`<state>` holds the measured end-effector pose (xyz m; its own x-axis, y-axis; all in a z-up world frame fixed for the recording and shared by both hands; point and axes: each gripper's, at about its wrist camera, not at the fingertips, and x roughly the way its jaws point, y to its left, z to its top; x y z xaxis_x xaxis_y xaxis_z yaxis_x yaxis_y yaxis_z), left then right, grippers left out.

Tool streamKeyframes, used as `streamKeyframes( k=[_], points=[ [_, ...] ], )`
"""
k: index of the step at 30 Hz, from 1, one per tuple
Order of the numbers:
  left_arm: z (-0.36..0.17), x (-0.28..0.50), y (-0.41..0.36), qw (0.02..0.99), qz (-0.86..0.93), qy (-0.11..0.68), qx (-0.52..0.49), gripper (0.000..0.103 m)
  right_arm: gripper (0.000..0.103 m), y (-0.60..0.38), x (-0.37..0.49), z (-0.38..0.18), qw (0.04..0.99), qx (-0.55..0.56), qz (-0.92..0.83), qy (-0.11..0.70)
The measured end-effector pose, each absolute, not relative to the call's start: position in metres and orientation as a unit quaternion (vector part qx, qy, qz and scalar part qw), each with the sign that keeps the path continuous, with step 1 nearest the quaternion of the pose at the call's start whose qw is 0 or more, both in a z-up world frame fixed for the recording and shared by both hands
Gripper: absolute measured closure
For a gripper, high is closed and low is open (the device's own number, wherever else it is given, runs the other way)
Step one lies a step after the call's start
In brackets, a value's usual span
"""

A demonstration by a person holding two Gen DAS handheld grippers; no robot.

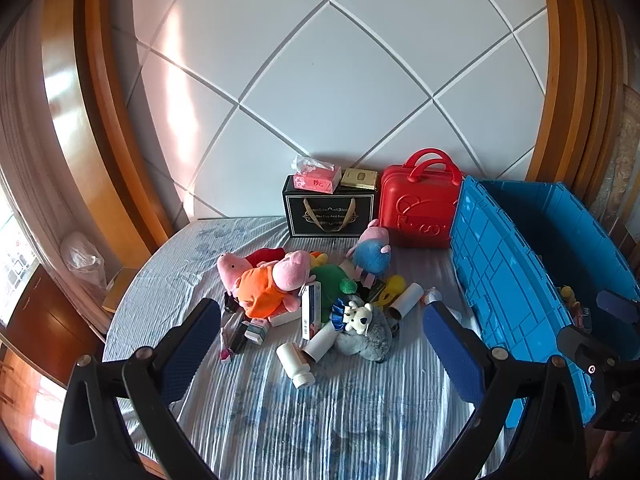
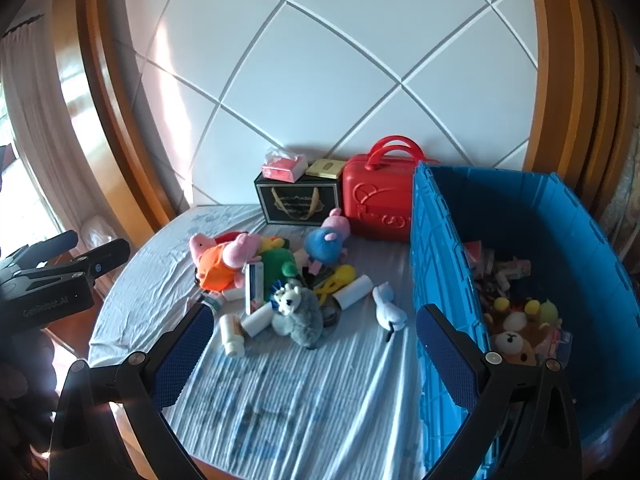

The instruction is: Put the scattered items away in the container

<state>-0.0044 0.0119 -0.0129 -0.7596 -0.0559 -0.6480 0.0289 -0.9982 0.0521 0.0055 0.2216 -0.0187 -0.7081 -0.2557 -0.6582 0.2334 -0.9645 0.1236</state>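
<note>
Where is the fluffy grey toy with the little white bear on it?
The grey toy lies at the near edge of the pile on the bed, between the white bottle to its left and the blue crate to its right.

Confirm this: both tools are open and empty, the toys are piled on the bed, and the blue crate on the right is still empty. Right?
Not quite. The blue crate is not empty: the right wrist view shows plush toys and small items inside. The rest holds: left tool and right tool open and empty, toys piled on the bed.
</note>
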Motion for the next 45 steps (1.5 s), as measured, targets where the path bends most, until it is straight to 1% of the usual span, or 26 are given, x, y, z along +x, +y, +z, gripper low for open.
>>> streamKeyframes(
  k=[12,19,22,28,32,35,40,45],
  points=[
    [-0.036,-0.012,0.013,0.051,-0.931,-0.023,0.361,0.000,0.000,0.222,-0.012,-0.036,0.170,0.374,-0.912,-0.008],
    [-0.072,-0.017,-0.012,0.046,-0.923,-0.037,0.381,0.000,0.000,0.204,-0.019,-0.056,0.178,0.386,-0.905,-0.004],
    [-0.091,-0.021,-0.027,0.028,-0.922,-0.040,0.385,0.000,0.000,0.187,-0.021,-0.069,0.180,0.393,-0.902,0.000],
    [-0.144,-0.029,-0.051,-0.023,-0.918,-0.068,0.391,0.000,0.000,0.163,-0.030,-0.110,0.167,0.402,-0.900,0.008],
    [-0.189,-0.039,-0.063,-0.042,-0.909,-0.079,0.407,0.000,0.000,0.155,-0.040,-0.144,0.159,0.424,-0.892,0.006],
    [-0.225,-0.050,-0.072,-0.044,-0.900,-0.078,0.427,0.000,0.000,0.148,-0.049,-0.167,0.153,0.430,-0.890,0.006],
    [-0.278,-0.073,-0.081,-0.034,-0.886,-0.050,0.461,0.000,0.000,0.135,-0.065,-0.208,0.148,0.434,-0.888,0.026],
    [-0.331,-0.102,-0.077,-0.025,-0.872,-0.065,0.484,0.001,0.000,0.119,-0.092,-0.255,0.151,0.439,-0.885,0.048]
  ],
)
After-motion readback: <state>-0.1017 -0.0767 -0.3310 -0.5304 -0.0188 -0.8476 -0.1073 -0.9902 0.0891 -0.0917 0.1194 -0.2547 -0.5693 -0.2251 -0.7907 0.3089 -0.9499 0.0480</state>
